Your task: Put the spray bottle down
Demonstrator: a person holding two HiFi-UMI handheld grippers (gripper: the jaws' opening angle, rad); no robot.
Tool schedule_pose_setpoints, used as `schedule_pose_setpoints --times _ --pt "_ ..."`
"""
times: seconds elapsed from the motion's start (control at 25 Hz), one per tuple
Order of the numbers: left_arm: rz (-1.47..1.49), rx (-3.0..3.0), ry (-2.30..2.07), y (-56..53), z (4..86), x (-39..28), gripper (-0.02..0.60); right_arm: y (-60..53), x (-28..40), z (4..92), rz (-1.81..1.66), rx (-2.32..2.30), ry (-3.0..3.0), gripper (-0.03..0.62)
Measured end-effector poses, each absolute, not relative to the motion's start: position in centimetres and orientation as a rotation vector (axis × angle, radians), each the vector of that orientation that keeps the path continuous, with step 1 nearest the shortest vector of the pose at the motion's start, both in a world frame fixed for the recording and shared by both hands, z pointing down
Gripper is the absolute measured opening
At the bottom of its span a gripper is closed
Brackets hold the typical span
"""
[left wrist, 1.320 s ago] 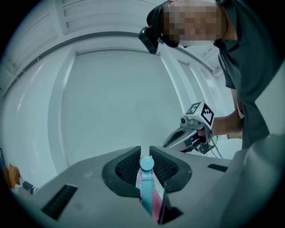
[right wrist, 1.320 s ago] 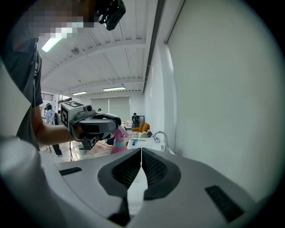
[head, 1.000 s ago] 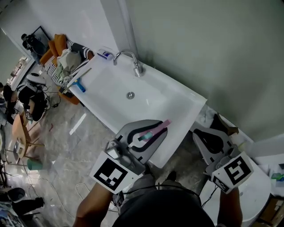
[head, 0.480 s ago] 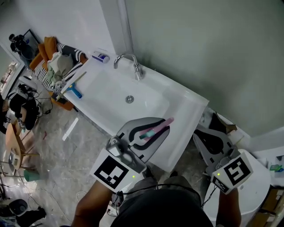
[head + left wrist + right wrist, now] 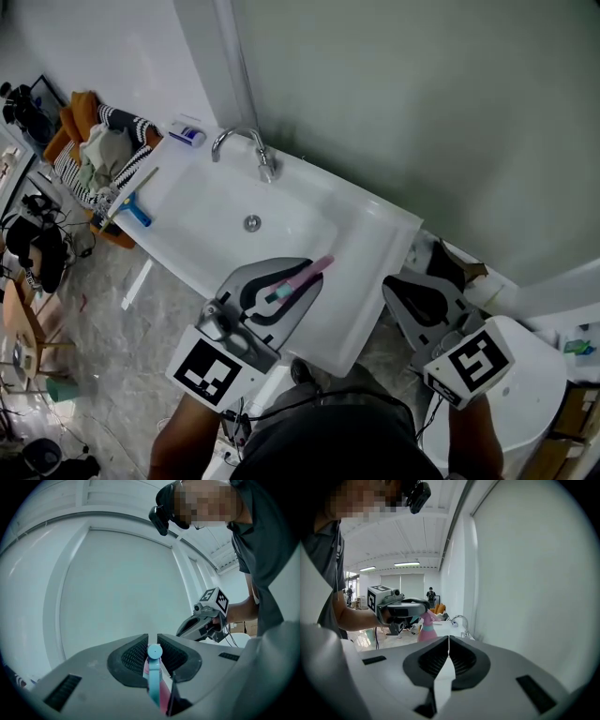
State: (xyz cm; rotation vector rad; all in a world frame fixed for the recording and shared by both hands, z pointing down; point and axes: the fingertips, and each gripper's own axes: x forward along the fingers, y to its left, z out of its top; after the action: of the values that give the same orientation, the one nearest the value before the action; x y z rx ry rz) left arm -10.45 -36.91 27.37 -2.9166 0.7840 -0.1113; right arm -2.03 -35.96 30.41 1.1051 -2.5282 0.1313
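Observation:
A pink spray bottle (image 5: 305,273) with a teal nozzle is clamped in my left gripper (image 5: 298,272), which is shut on it above the front edge of the white sink (image 5: 202,192). In the left gripper view the bottle's teal top (image 5: 154,652) pokes up between the jaws of that gripper (image 5: 151,641). My right gripper (image 5: 419,284) hangs to the right of the sink, shut, with nothing in it. The right gripper view shows its own jaws (image 5: 449,641) pressed together, and beyond them the left gripper (image 5: 401,610) carrying the pink bottle (image 5: 426,629).
A curved chrome faucet (image 5: 246,150) stands at the sink's back edge. A blue-handled tool (image 5: 133,206) and a small tube (image 5: 186,134) lie at its left end. A basket of clothes (image 5: 98,150) sits left of the sink, a white rounded fixture (image 5: 525,375) at the right.
The head view has swung, so the sink and both grippers sit further left and lower in the picture. The left gripper still holds the bottle over the sink's front edge.

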Motion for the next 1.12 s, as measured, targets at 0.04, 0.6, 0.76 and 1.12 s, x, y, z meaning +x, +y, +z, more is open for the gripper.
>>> schedule_pose_setpoints --times 0.04,0.6,0.76,1.12 --pt "-0.112 -2.926 0.8 -37.3 27.5 -10.2 0.058 -36.4 -1.8 30.7 0.139 1.095 -2.534 0.009" --pt "-0.214 -2.925 0.929 -44.7 29.0 -3.2 0.06 -44.6 4.5 32.4 0.216 0.968 -2.611 0.009" --pt "-0.218 -2.922 0.962 -47.0 29.7 -1.7 0.058 -46.9 5.6 33.6 0.246 0.936 -2.613 0.009" --pt "-0.195 -2.961 0.931 -51.2 32.6 -0.4 0.058 -50.1 5.6 36.5 0.286 0.96 -2.565 0.009"
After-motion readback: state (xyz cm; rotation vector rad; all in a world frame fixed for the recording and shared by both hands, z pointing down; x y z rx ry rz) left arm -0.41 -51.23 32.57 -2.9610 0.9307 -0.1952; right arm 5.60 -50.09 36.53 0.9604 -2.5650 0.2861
